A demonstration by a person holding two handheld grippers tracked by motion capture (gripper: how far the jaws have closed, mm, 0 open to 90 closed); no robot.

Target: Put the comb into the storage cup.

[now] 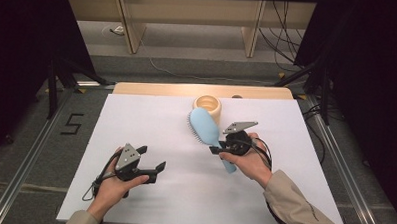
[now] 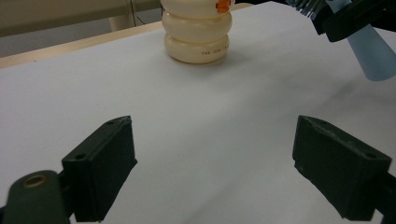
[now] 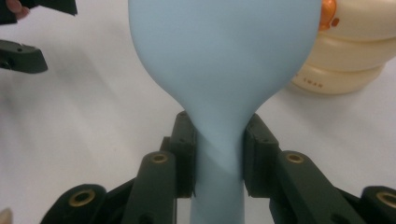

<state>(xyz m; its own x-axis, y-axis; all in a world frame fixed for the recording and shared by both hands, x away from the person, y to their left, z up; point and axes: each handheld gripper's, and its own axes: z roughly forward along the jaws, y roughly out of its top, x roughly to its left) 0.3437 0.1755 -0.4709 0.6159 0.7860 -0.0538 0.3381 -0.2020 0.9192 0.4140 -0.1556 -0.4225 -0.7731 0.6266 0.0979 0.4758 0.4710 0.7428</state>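
Clamping the brush (image 3: 219,70) at its neck, the right hand-held gripper (image 3: 218,158) holds it raised off the surface (image 1: 151,125), head near the cup (image 1: 207,106), perhaps to drop it in; left hand-held gripper (image 2: 215,168) waits, jaws apart, empty

**Two black grippers, beige sleeves**

The person is wearing a beige jacket; its sleeve (image 1: 296,205) is covering the right forearm to the wrist. Each hand is carrying a black gripper. The left gripper (image 1: 152,158) and the right gripper (image 1: 216,148) are each wearing a grey three-cornered plate on top, and a black cable is trailing from each. Brass-coloured rivets are shining at the joints, and the thick black pads (image 2: 100,165) are showing small screw holes.
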